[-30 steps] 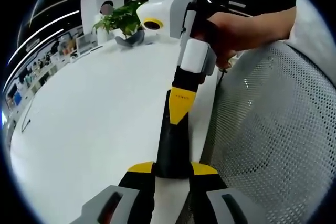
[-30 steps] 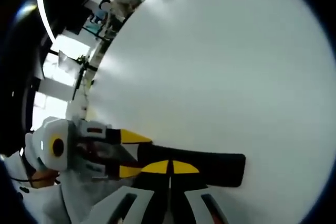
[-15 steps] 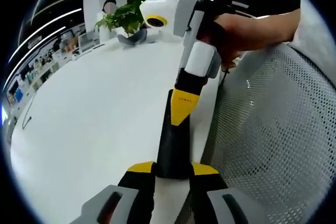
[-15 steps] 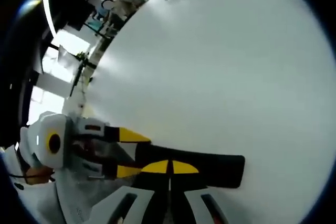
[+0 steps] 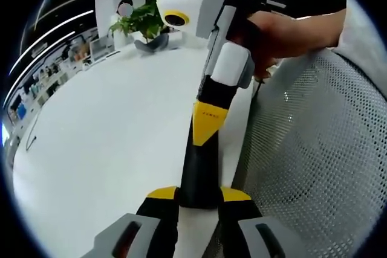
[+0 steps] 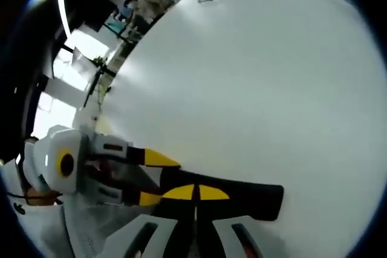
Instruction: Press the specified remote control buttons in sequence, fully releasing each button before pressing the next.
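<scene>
Left gripper view: the left hand-held gripper [image 5: 199, 200] clamps the near end of a slim black remote control [image 5: 199, 167], its yellow-tipped jaws standing either side of the dark body. The remote runs straight ahead from the jaws over the white table [image 5: 103, 143]. From the far end comes the right hand-held gripper [image 5: 208, 125], its yellow tips drawn together into a single point and laid on the remote's upper face, evidently to serve as a pressing finger. A person's hand [image 5: 284, 31] grasps it from behind. Beyond that gripper, at the far table edge, stands a potted plant [image 5: 142, 22]; off to the right of the jaws lies a grey mesh surface [image 5: 314, 149], possibly a chair back.

Right gripper view: the same meeting from the opposite side. The closed tips of the right hand-held gripper [image 6: 196, 193] rest against the remote control [image 6: 242, 193], which lies crosswise in front of them, while the left hand-held gripper [image 6: 148, 176] holds its left end.

Steadying one end while pointing with the other likely keeps the remote from sliding under a press. Whether a button is down at this instant cannot be told; no buttons can be made out.
</scene>
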Tool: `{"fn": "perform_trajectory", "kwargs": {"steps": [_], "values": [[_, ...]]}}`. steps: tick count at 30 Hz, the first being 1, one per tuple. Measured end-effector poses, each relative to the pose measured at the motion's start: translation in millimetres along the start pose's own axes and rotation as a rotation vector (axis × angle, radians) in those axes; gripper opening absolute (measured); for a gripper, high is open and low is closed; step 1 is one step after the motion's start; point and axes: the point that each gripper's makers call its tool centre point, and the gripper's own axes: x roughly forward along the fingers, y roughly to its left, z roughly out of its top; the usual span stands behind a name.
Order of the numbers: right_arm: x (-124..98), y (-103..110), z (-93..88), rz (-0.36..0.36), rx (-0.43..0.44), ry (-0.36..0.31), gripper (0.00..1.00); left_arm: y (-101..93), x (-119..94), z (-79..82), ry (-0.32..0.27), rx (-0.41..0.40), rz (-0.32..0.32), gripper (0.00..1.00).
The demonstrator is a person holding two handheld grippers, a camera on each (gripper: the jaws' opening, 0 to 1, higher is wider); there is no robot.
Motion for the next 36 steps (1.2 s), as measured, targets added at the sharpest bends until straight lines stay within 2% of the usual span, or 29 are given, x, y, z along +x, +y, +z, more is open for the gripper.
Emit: {"fn": "perform_trajectory", "kwargs": {"steps": [10, 14, 20, 24, 32, 36], "values": [[4.8, 7.3, -3.9, 0.041, -0.006, 0.029, 0.0, 0.6, 0.4, 0.1, 0.006, -0.003, 0.0, 0.24], [8.3, 2.9, -7.7, 0.006, -0.036, 0.057, 0.0, 0.8, 0.7, 0.0, 0.006, -0.003, -0.001, 0.24], [7.3, 3.2, -6.8, 0.018, -0.019, 0.051, 0.0, 0.8, 0.5, -0.2, 0.004, -0.004, -0.001, 0.24], [8.2, 3.4, -7.0, 0.003, -0.045, 0.045, 0.0, 0.6, 0.3, -0.2, 0.003, 0.0, -0.001, 0.24], [8.8, 2.1, -6.3, -0.004, -0.021, 0.048, 0.0, 0.3, 0.3, 0.0, 0.013, 0.002, 0.0, 0.24], [8.2, 3.9, -6.6, 0.005, -0.049, 0.043, 0.0, 0.9, 1.6, 1.8, 0.052, -0.031, 0.025, 0.24]]}}
